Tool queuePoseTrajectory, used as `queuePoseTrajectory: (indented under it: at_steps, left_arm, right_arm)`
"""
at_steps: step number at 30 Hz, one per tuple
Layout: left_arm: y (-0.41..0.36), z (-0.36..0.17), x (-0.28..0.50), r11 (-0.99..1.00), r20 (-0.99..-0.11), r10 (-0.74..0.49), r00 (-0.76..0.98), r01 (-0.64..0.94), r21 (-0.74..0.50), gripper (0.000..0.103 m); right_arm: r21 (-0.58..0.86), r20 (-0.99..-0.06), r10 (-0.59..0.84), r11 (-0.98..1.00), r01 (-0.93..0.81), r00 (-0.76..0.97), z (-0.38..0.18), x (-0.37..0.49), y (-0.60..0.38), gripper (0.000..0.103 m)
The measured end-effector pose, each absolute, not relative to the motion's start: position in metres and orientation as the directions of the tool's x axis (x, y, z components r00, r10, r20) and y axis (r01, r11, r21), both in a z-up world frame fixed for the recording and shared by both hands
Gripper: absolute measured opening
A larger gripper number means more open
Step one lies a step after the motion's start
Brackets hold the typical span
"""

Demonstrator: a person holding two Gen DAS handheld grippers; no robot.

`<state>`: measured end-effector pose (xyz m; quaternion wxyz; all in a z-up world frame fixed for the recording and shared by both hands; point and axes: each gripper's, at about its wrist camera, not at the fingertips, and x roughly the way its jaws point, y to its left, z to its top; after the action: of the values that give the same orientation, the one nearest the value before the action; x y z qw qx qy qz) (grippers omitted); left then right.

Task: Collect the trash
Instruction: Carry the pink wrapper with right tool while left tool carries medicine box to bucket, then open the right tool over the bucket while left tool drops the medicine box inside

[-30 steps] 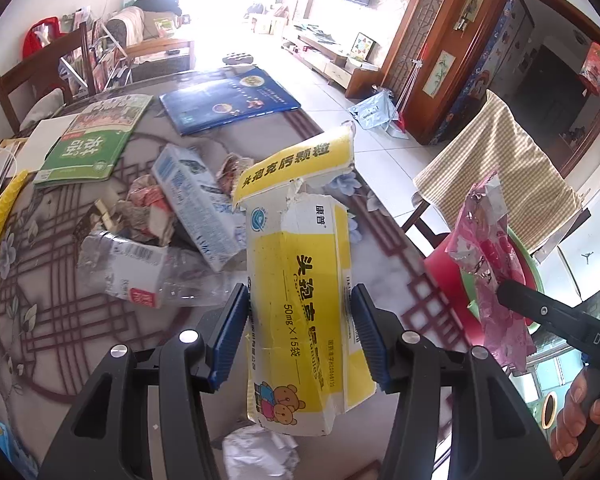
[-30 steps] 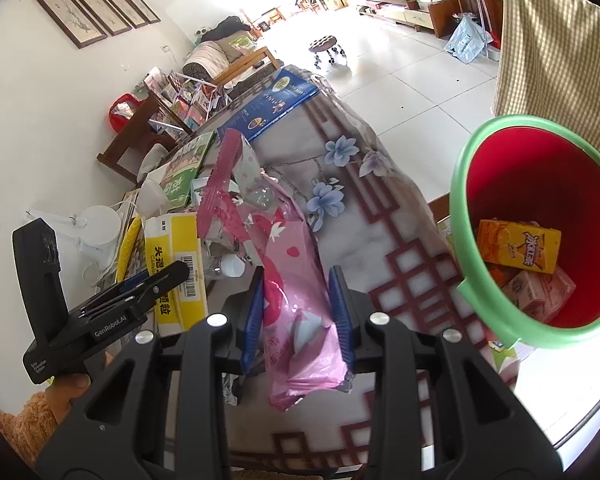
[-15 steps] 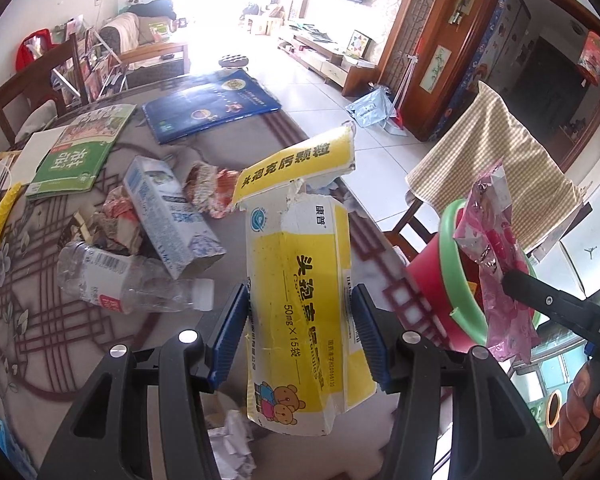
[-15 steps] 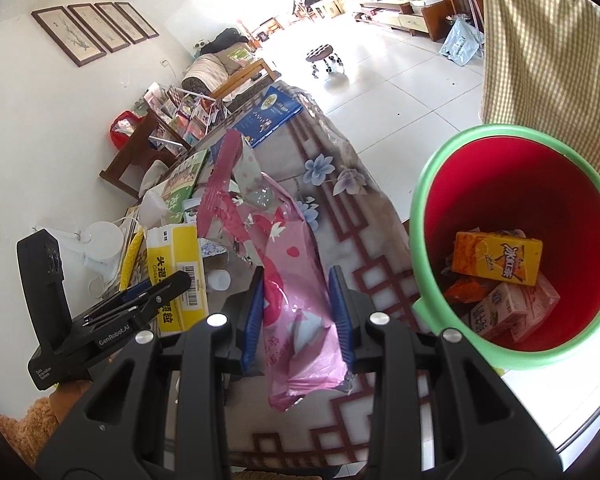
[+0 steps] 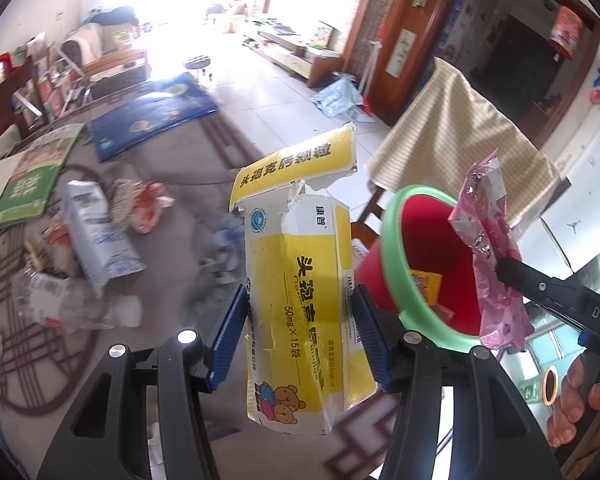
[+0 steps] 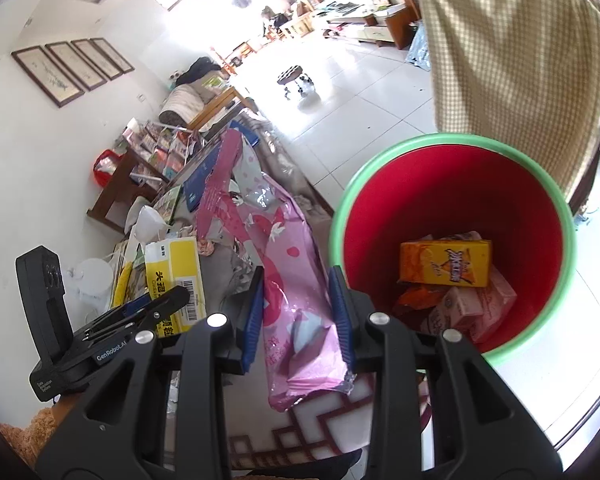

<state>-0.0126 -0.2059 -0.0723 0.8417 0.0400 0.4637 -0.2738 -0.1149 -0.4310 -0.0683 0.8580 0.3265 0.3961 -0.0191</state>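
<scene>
1. Two grippers, both loaded. Left gripper has its blue pads clamped on either side of a torn yellow-and-white medicine box; the box stands upright between the fingers, its ripped top flap folded over above them.
2. Right gripper is closed on a pink foil wrapper — the wrapper runs lengthwise between the pads, with its far end sticking out ahead of the fingertips and its near end hanging below them.
3. Red bin with a green rim sits just right of the right gripper's fingers, mouth open toward the camera. Inside it are an orange carton on top and pinkish cartons under it.
4. In the left wrist view the same bin is right of the box, beyond the right-hand finger, and the pink wrapper hangs in front of the far side of its rim.
5. Left of the left gripper, on the patterned tablecloth — a clear plastic bottle, a blue-white carton lying flat, and a crumpled red-white wrapper. This part is blurred.
6. Checked cloth hangs behind the bin.
</scene>
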Motion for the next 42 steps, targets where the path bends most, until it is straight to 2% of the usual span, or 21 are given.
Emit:
queuePoseTrajectory:
  at_steps: [15, 22, 24, 25, 26, 27, 32, 35, 42]
  left_arm:
    - [-0.311, -0.053, -0.012, 0.715, -0.777, -0.531, 0.339, 0.67, -0.197, 0.051]
    - [-0.356, -0.068, -0.011, 0.664, -0.802, -0.542, 0.252, 0.714, -0.224, 0.051]
    - [-0.366, -0.075, -0.013, 0.638, -0.811, -0.543, 0.219, 0.735, -0.229, 0.052]
    - [-0.372, -0.078, -0.014, 0.624, -0.816, -0.54, 0.206, 0.748, -0.224, 0.052]
    - [-0.376, -0.08, -0.015, 0.619, -0.821, -0.533, 0.203, 0.755, -0.215, 0.059]
    - [-0.379, -0.082, -0.015, 0.615, -0.822, -0.532, 0.203, 0.76, -0.21, 0.069]
    - [-0.38, -0.084, -0.008, 0.629, -0.817, -0.537, 0.212, 0.746, -0.219, 0.071]
    - [-0.379, -0.083, -0.003, 0.633, -0.814, -0.535, 0.225, 0.746, -0.209, 0.071]
    - [-0.379, -0.075, -0.002, 0.639, -0.801, -0.551, 0.235, 0.736, -0.224, 0.071]
  right_arm:
    - [0.539, -0.691, 0.051, 0.702, 0.466, 0.721, -0.063, -0.147, -0.519, 0.031]
    - [0.527, -0.719, 0.024, 0.67, 0.522, 0.695, -0.075, -0.151, -0.539, 0.032]
    - [0.532, -0.723, 0.02, 0.654, 0.538, 0.69, -0.081, -0.153, -0.542, 0.036]
    - [0.537, -0.723, 0.021, 0.646, 0.543, 0.69, -0.083, -0.154, -0.542, 0.045]
    - [0.545, -0.722, 0.019, 0.633, 0.55, 0.692, -0.084, -0.156, -0.543, 0.054]
    - [0.553, -0.717, 0.013, 0.62, 0.557, 0.697, -0.085, -0.158, -0.545, 0.056]
    - [0.526, -0.726, -0.014, 0.634, 0.567, 0.688, -0.083, -0.164, -0.543, 0.057]
    - [0.514, -0.721, -0.043, 0.637, 0.575, 0.692, -0.079, -0.173, -0.542, 0.063]
    - [0.493, -0.722, -0.109, 0.612, 0.618, 0.684, -0.076, -0.193, -0.555, 0.063]
